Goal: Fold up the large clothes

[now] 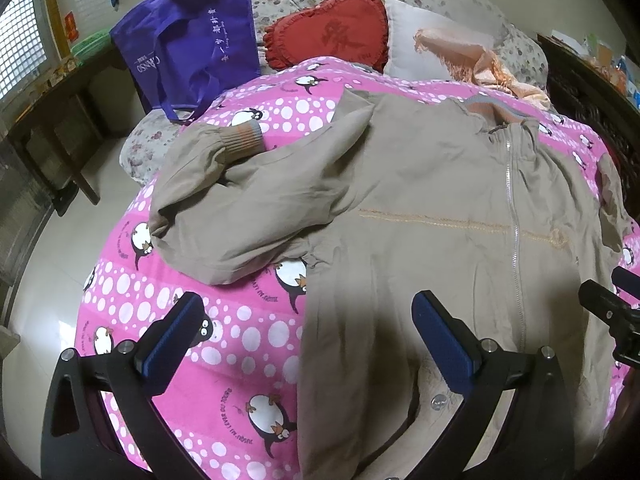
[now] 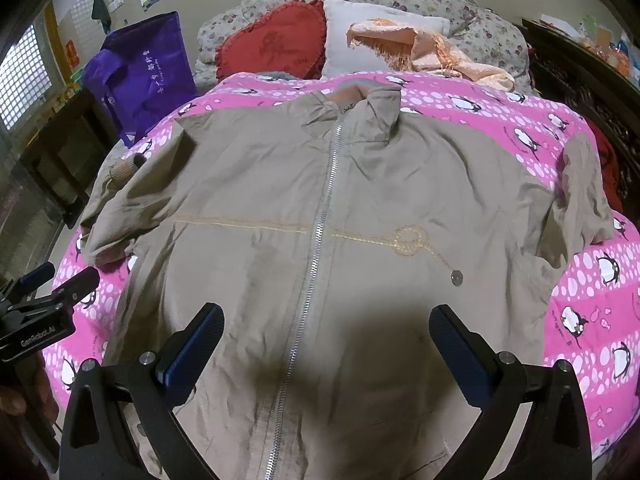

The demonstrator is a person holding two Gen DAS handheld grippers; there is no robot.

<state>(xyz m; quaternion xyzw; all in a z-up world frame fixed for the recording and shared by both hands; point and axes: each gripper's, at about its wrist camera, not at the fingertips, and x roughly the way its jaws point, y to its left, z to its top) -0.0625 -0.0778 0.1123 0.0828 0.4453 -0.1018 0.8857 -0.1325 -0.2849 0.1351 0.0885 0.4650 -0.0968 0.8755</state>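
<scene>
A large beige zip jacket [image 2: 360,208] lies face up on a pink penguin-print quilt [image 2: 592,304], collar toward the pillows. Its zipper [image 2: 320,240] runs down the middle. One sleeve [image 1: 240,192] is bunched at the left with its ribbed cuff [image 1: 244,138] up; the other sleeve [image 2: 580,200] is rumpled at the right. My left gripper [image 1: 308,320] is open, hovering over the jacket's lower left edge [image 1: 360,320]. My right gripper [image 2: 326,332] is open above the lower front, straddling the zipper. Neither holds anything.
A purple tote bag [image 1: 192,48] stands at the bed's far left corner. A red heart cushion [image 2: 272,48], a white pillow [image 2: 360,36] and peach cloth [image 2: 432,52] lie at the head. A dark wooden table [image 1: 48,112] stands left; dark furniture [image 2: 592,92] borders the right side.
</scene>
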